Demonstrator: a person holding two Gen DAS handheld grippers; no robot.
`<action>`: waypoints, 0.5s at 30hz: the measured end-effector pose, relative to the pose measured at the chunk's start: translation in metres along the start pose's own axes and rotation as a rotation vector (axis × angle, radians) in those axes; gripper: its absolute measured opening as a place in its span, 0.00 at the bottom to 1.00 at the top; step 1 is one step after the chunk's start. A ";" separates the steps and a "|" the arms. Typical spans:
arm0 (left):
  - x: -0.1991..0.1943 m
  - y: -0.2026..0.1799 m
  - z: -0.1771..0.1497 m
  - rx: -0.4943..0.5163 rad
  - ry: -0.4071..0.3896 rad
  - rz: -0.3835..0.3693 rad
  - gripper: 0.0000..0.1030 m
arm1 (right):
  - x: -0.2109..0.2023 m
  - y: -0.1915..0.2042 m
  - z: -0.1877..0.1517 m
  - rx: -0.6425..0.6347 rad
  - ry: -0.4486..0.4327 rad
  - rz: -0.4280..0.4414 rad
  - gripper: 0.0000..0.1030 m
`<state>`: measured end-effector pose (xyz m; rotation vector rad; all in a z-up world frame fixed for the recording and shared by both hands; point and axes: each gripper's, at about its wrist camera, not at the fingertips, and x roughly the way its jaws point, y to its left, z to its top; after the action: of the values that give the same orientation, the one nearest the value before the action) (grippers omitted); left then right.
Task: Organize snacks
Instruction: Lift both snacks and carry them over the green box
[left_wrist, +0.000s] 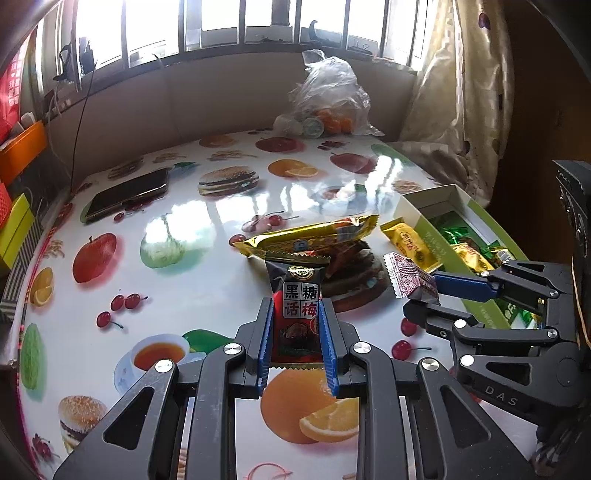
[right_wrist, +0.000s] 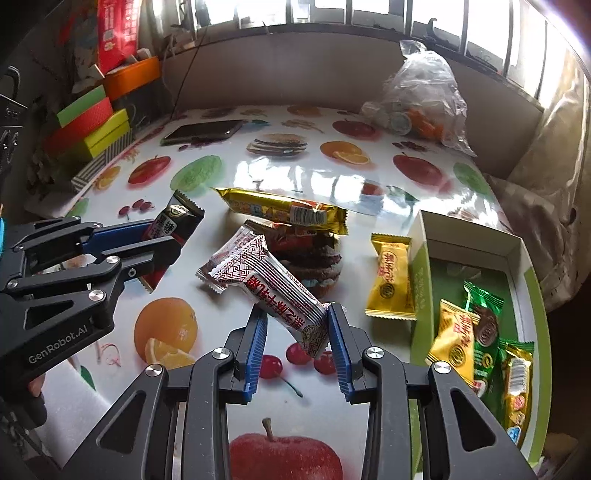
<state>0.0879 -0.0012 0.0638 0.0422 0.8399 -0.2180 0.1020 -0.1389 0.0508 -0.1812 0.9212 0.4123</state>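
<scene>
Two grippers each carry a snack above the fruit-printed table (left_wrist: 155, 221). The left gripper (left_wrist: 297, 332) has its blue pads clamped on a black-and-red candy packet (left_wrist: 297, 295), which stands upright between the fingers with its serrated top edge pointing away toward the far side. In the right wrist view the same packet (right_wrist: 177, 221) juts out beyond the left gripper's tips at the left of the scene.

The right gripper (right_wrist: 297, 343) is closed on one end of a white-and-red patterned packet (right_wrist: 266, 280); the packet slants up and to the left, its free end well beyond the fingertips. From the left wrist view this packet (left_wrist: 410, 278) sticks out leftward from the right gripper's tips.

On the table past both grippers lies a long gold bar wrapper (right_wrist: 284, 210), resting across a darker snack beneath it. A small gold packet (right_wrist: 389, 280) lies just beside the near left wall of an open green-and-white box (right_wrist: 421, 273) at the right. Inside the box sit a gold packet (right_wrist: 452, 339), a green packet (right_wrist: 485, 325) and another gold wrapper (right_wrist: 517, 384).

Far off on the table are a phone (left_wrist: 129, 194) at the left and a clear plastic bag (left_wrist: 328, 96) by the window.
</scene>
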 end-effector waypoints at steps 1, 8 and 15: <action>-0.001 -0.001 0.001 0.001 -0.002 -0.001 0.24 | -0.002 -0.001 0.000 0.003 -0.003 0.001 0.31; -0.010 -0.011 0.004 0.017 -0.018 -0.015 0.24 | -0.019 -0.005 -0.005 0.024 -0.027 -0.012 0.31; -0.015 -0.023 0.010 0.035 -0.033 -0.031 0.24 | -0.034 -0.012 -0.007 0.045 -0.049 -0.031 0.31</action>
<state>0.0808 -0.0224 0.0828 0.0579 0.8043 -0.2620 0.0834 -0.1608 0.0735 -0.1434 0.8775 0.3656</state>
